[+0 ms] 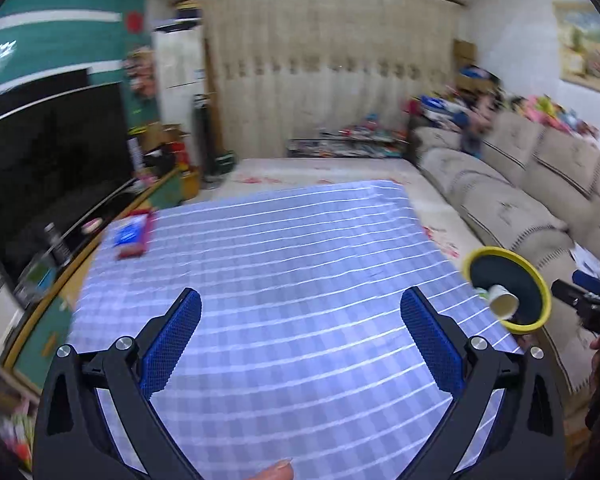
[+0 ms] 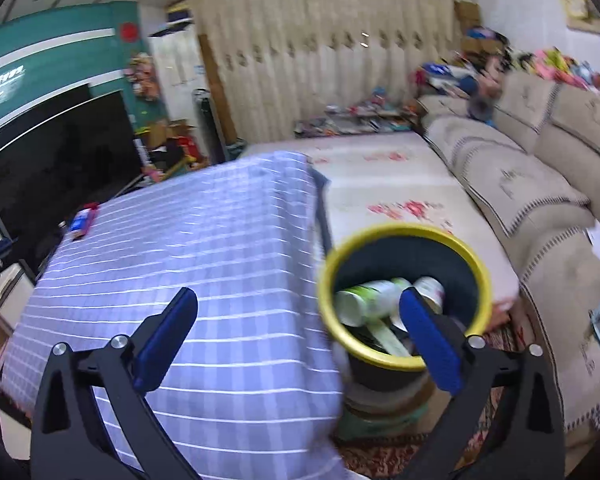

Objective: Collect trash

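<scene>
My left gripper [image 1: 300,300] hangs open over a table with a blue checked cloth [image 1: 284,264], with nothing between its blue pads. Beside the table's right edge stands a dark bin with a yellow rim [image 1: 476,254]. A white paper cup [image 1: 502,302] lies tilted at its mouth. My right gripper [image 2: 298,300] is open and empty too, its right finger over the bin [image 2: 396,231]. Inside lie a white-and-green can [image 2: 366,300] and another can [image 2: 430,290]. A red-and-blue packet [image 1: 132,236] [image 2: 83,220] lies at the table's far left corner.
A large dark TV [image 1: 52,160] on a low cabinet runs along the left. A beige sofa [image 1: 520,200] lines the right, with a person [image 1: 476,120] at its far end. A pale floor mat [image 2: 380,192] lies beyond the table. The bin rests on a round stand [image 2: 380,412].
</scene>
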`<state>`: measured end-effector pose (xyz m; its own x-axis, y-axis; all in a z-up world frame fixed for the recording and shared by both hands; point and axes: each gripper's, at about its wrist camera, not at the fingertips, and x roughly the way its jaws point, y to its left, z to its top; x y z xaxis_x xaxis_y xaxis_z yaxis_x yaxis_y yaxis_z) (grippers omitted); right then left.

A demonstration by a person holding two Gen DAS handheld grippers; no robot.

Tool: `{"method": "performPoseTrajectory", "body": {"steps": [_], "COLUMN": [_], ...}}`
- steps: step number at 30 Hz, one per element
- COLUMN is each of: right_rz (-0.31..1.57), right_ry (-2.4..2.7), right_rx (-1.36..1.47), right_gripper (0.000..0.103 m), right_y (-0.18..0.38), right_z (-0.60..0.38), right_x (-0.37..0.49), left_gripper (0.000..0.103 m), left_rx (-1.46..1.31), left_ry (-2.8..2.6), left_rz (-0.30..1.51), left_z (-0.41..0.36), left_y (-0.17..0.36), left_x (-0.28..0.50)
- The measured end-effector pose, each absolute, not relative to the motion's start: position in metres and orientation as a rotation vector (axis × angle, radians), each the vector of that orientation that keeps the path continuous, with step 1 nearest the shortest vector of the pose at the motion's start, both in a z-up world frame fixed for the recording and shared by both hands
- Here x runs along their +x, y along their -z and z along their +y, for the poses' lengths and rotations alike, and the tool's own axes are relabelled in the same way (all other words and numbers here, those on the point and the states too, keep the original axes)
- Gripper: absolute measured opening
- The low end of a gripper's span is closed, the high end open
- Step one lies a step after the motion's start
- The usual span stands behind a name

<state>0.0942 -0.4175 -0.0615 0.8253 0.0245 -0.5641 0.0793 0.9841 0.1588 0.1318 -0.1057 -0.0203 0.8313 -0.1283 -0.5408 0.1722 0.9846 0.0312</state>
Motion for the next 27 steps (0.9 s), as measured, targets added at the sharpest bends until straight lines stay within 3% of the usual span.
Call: {"method": "performPoseTrajectory", "body": {"steps": [11,16,27], "right_rz": [0.507,0.49,0.475], "right_ry": [-0.054,-0.064,-0.04], "right_rx": [0.036,0.034,0.049], "right_gripper": [0.096,0.096,0.096], "right_y": [-0.004,-0.009,-0.002], "right_z": [-0.338,-0.328,-0.329], "right_x": [0.055,0.039,0.025], "left_gripper": [0.098,0.098,0.098], "left_rx": [-0.008,-0.059,-0.077], "left_ry": [-0.019,-0.07,-0.05], "left_rz": [0.474,0.441,0.452], "left_z": [-0.005,0.024,0.012], "left_y": [-0.001,-0.004,-0.007], "left_x": [0.047,0.019,-0.011]}}
